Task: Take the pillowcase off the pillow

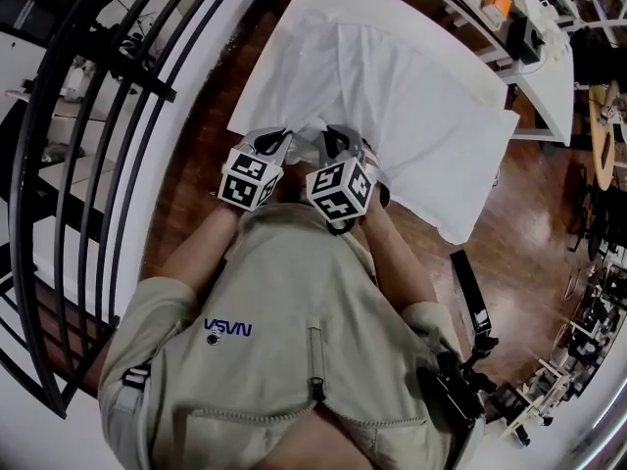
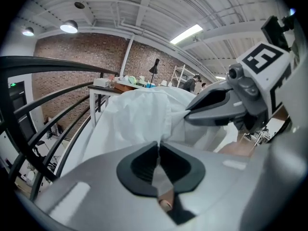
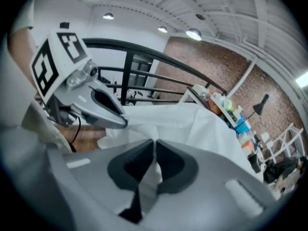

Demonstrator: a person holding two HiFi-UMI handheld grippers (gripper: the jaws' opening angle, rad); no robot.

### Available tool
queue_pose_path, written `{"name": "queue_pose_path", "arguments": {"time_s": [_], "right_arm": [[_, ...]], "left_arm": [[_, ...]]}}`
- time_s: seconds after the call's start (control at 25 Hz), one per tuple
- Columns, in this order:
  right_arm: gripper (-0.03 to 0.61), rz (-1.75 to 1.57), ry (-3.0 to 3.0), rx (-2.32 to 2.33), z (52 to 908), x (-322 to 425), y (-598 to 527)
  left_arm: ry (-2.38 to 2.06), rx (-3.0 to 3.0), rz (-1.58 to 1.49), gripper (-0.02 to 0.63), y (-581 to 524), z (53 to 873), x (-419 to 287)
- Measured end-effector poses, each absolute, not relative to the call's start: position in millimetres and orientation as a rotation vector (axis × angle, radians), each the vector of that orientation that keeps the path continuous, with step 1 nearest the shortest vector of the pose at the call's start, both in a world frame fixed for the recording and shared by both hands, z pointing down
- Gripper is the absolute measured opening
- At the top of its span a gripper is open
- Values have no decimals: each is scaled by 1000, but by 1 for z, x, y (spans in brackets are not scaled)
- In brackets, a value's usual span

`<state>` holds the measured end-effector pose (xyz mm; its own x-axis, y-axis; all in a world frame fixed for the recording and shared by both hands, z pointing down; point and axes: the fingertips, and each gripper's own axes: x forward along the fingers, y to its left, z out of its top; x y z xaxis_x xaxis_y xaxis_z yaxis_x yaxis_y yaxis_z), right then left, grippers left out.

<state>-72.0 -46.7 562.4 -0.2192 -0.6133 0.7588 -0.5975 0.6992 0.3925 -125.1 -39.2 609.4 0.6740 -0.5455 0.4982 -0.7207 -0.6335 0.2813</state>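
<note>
A white pillow in its white pillowcase (image 1: 411,106) lies across a white table (image 1: 318,3). Both grippers meet side by side at the near open edge of the pillowcase, where the cloth bunches up. My left gripper (image 1: 277,143) is shut on a fold of the pillowcase (image 2: 139,114), which is pinched between its dark pads (image 2: 142,165). My right gripper (image 1: 333,141) is just right of it and shut on the same hem (image 3: 192,124), with white cloth running down between its pads (image 3: 173,167). In each gripper view the other gripper shows, closed against the cloth.
A black curved railing (image 1: 98,116) runs along the left. A white desk (image 1: 549,67) with small items stands at the back right. Wood floor (image 1: 529,233) lies to the right of the pillow, with a black device (image 1: 470,297) near the person's right side.
</note>
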Motion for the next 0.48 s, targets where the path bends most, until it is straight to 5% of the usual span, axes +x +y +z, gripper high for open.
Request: {"name": "queue_pose_path", "arguments": {"time_s": [0.48], "right_arm": [[18, 212, -2170, 1370, 455, 6, -51]], "left_arm": [[-1017, 2409, 590, 12, -60, 620, -120]]}}
